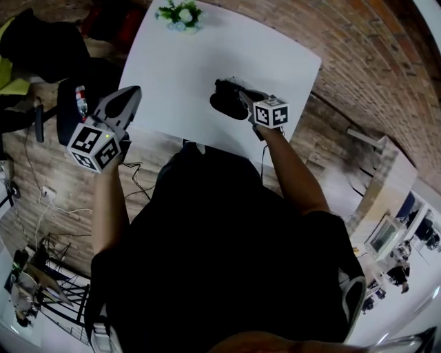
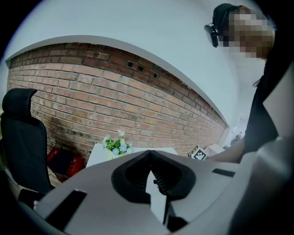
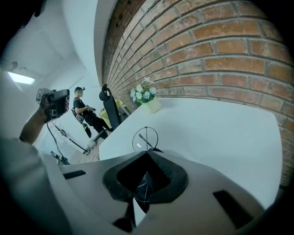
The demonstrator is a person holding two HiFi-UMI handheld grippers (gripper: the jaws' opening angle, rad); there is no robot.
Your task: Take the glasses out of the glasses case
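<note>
R gripper (image 3: 146,153) fingers pinching glasses (image 3: 145,137), L gripper (image 2: 150,153) fingers pressed together, flowers (image 1: 180,14) on table (image 1: 179,76)

This looks like an office-style work room. A bare brick wall (image 2: 115,87) runs behind a plain white table (image 1: 207,83), with a small pot of flowers (image 1: 180,14) at the tabletop's far edge. A black swivel chair (image 2: 20,137) stands beside it on a wood-plank floor (image 1: 62,172) strewn with cables (image 1: 52,207). Another person (image 3: 85,112) sits further back, and more desks (image 1: 406,262) show beyond.
</note>
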